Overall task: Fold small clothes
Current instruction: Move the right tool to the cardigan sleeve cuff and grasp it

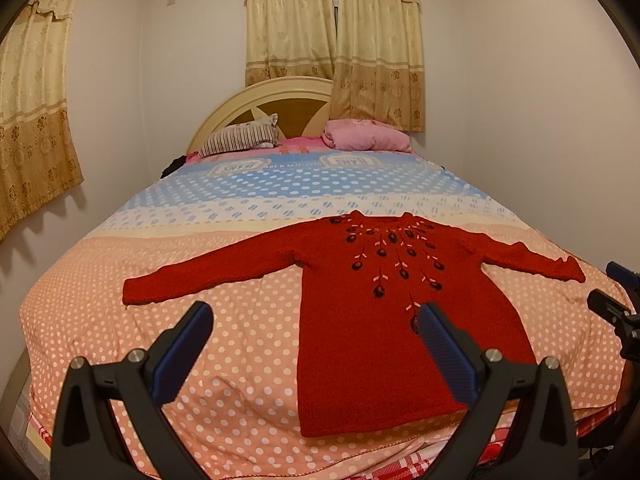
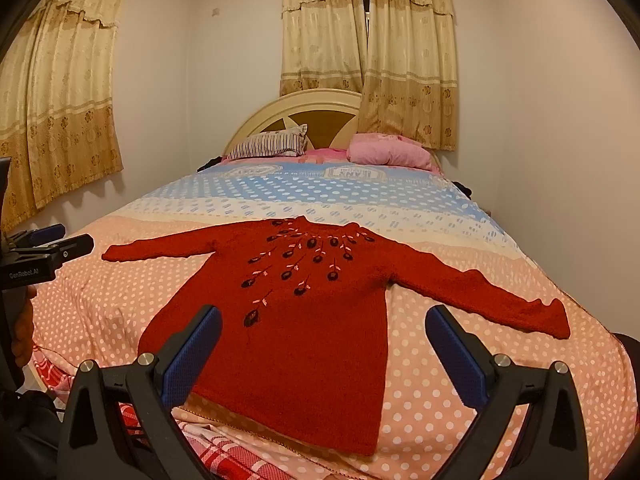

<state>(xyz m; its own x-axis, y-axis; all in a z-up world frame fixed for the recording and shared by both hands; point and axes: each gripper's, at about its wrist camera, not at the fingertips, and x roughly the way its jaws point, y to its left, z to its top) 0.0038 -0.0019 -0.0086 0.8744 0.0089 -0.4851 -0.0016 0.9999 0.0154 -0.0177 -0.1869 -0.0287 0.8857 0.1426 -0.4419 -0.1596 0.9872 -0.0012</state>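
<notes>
A small red knitted sweater [image 1: 372, 320] with dark embroidered flowers lies flat on the bed, face up, both sleeves spread wide, hem toward me. The right wrist view has the same sweater [image 2: 304, 328] in its centre. My left gripper [image 1: 316, 316] hovers open above the near edge of the bed, over the sweater's left flank, holding nothing. My right gripper [image 2: 324, 320] is open too, above the sweater's lower body, empty. Each gripper appears at the edge of the other's view: the right gripper [image 1: 612, 300], the left gripper [image 2: 60, 240].
The bed has a polka-dot cover [image 1: 160, 360], peach near me and blue farther back. A striped pillow [image 1: 240, 140] and a pink pillow [image 1: 368, 138] lie by the headboard [image 1: 256, 108]. Curtains [image 1: 332, 40] hang behind; white walls close both sides.
</notes>
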